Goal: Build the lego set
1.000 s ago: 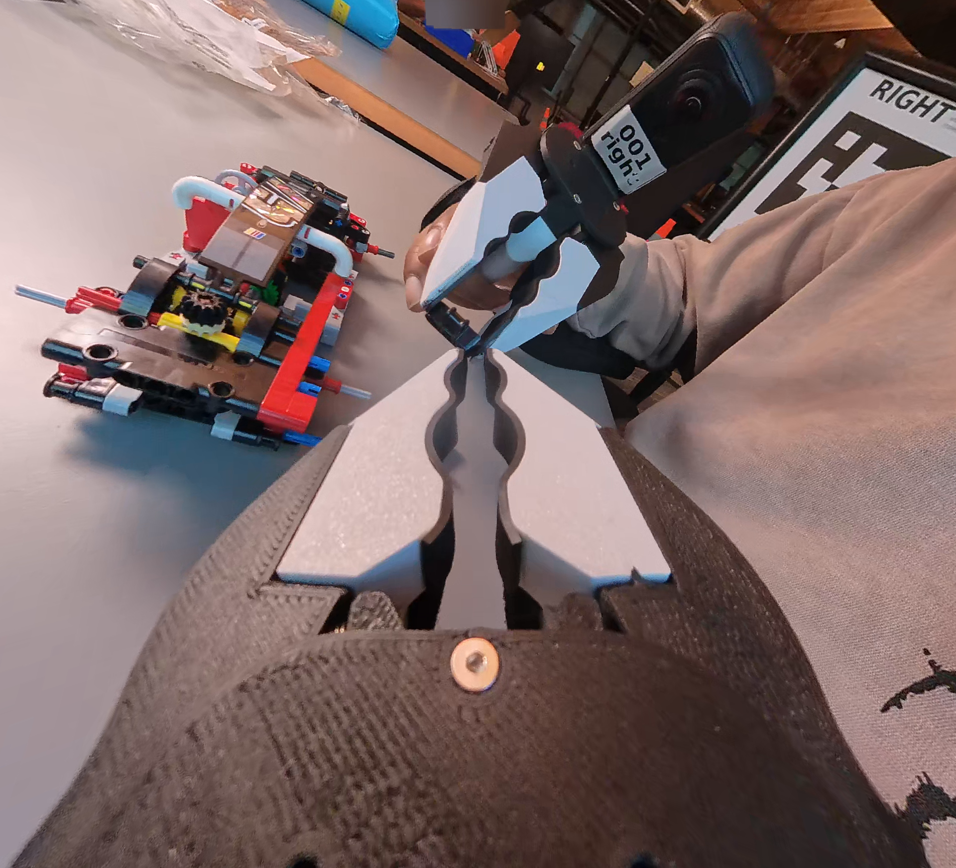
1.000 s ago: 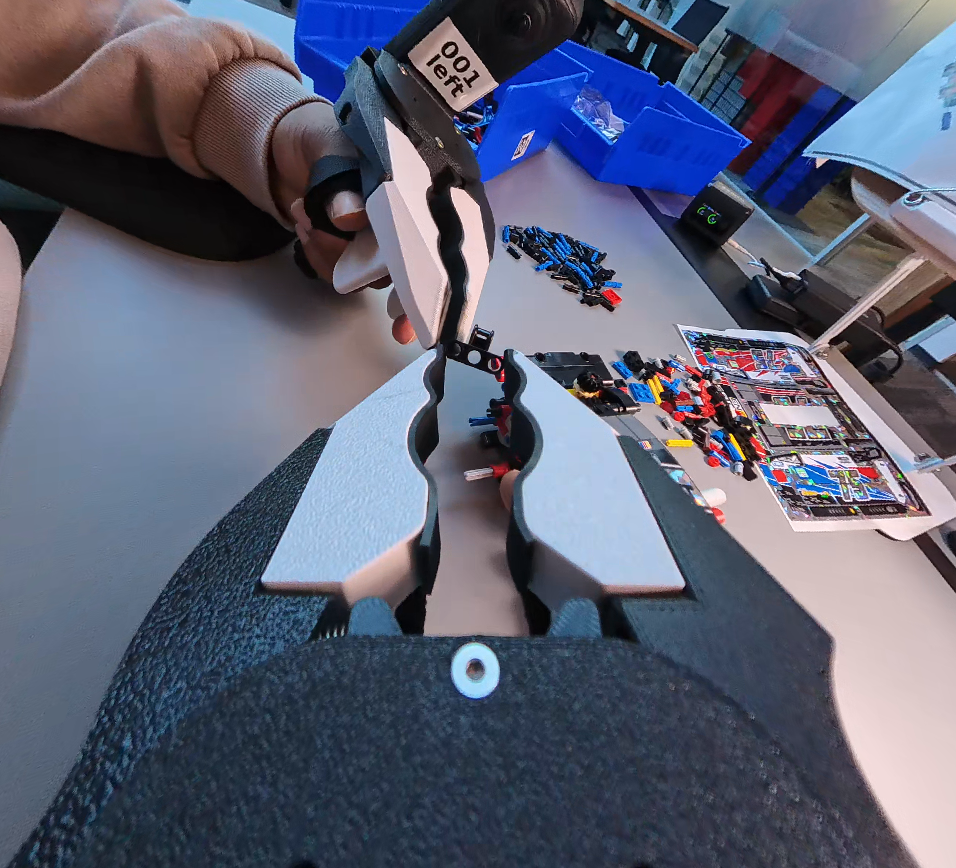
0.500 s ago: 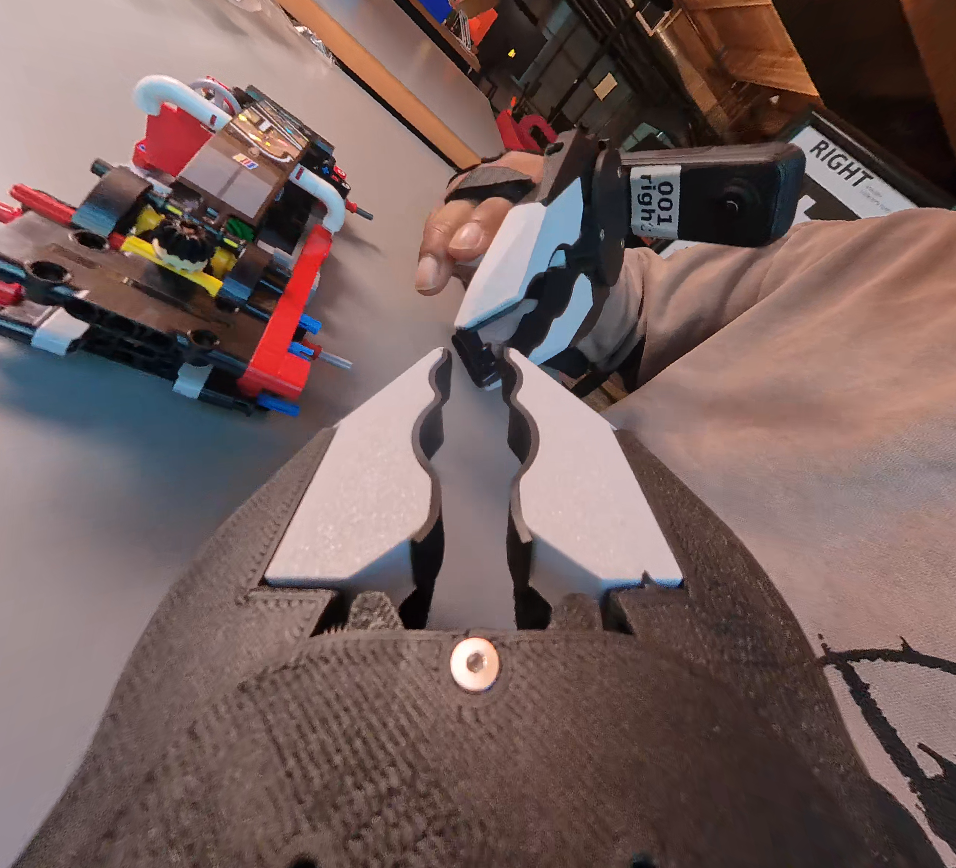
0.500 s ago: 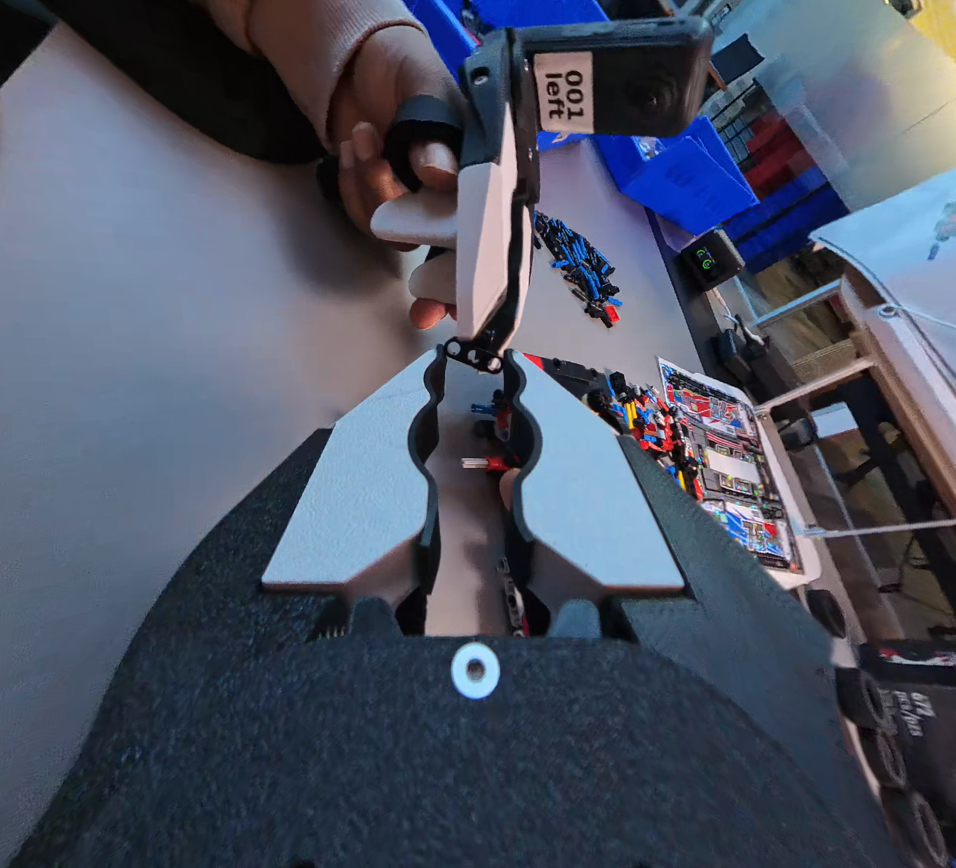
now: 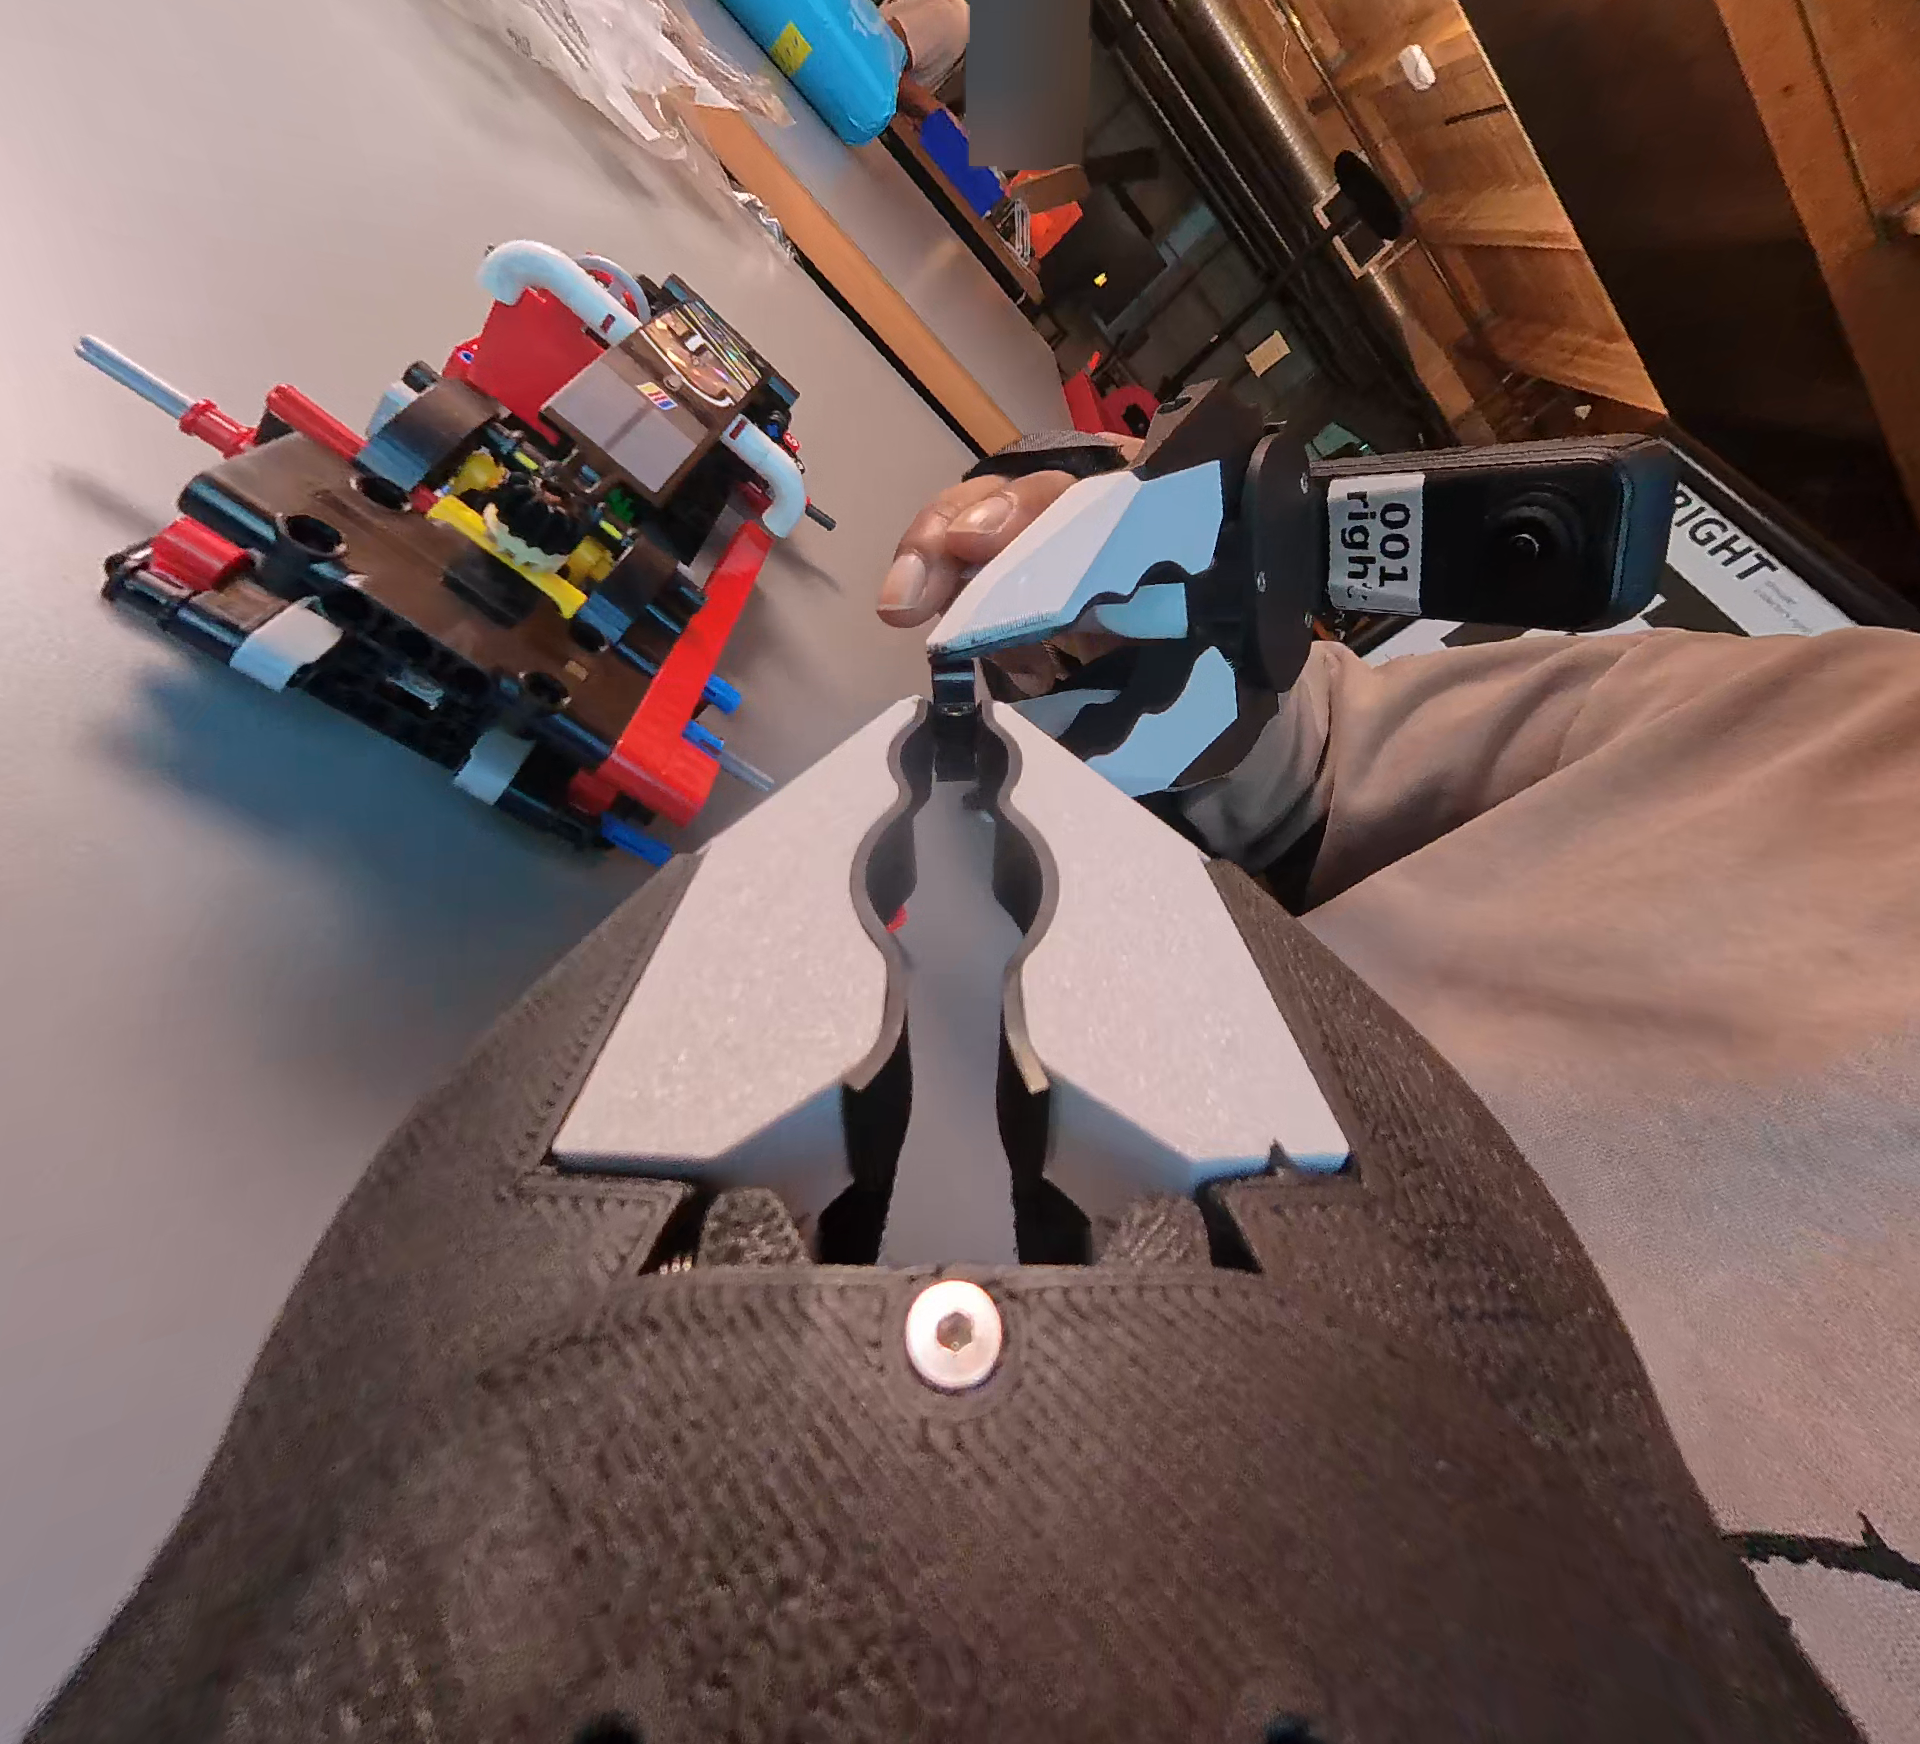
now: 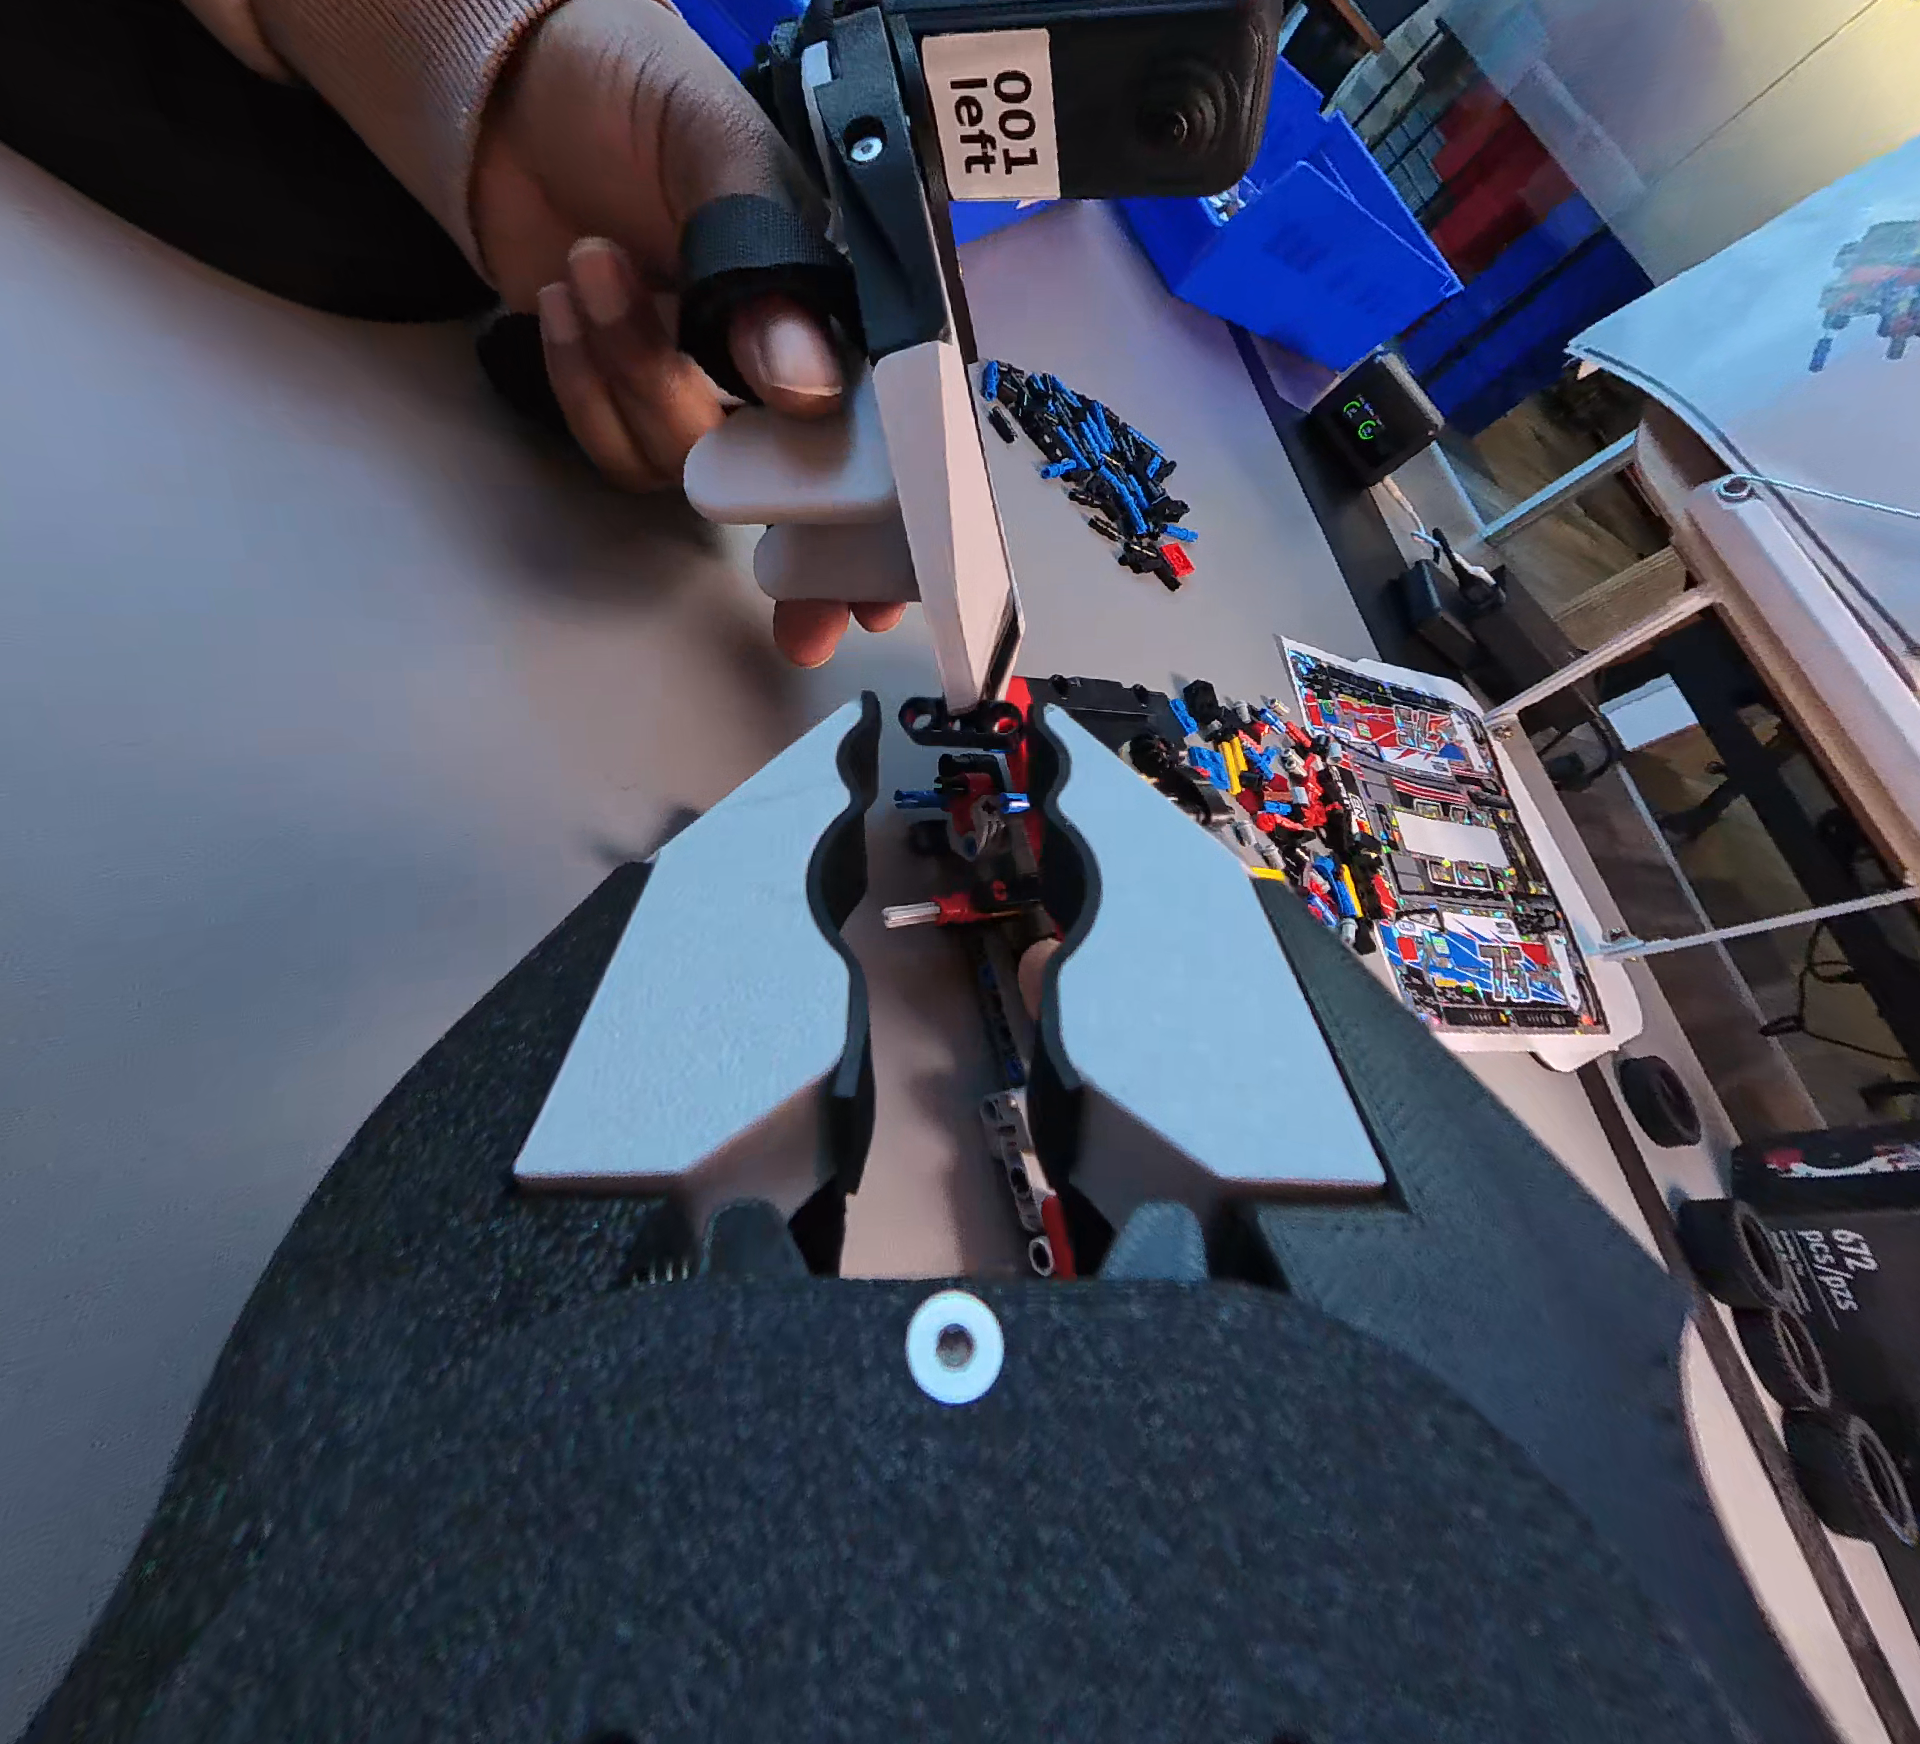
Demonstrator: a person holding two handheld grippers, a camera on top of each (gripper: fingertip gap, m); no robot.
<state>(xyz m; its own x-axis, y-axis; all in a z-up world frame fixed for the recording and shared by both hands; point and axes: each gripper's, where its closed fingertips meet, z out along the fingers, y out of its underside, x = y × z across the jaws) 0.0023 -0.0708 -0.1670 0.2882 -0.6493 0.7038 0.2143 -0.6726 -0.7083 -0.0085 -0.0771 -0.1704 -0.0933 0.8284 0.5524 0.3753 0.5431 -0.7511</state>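
Two grippers meet at mid-frame over the grey tabletop (image 5: 260, 1019). The left gripper (image 5: 954, 726) has its jaws pinching a small black lego piece (image 6: 958, 720), while the right gripper (image 6: 956, 723) has its jaws spread around that piece. At the left wrist view's centre left sits the part-built lego car (image 5: 488, 551); loose lego parts (image 6: 1262, 785) lie at the right wrist view's centre right.
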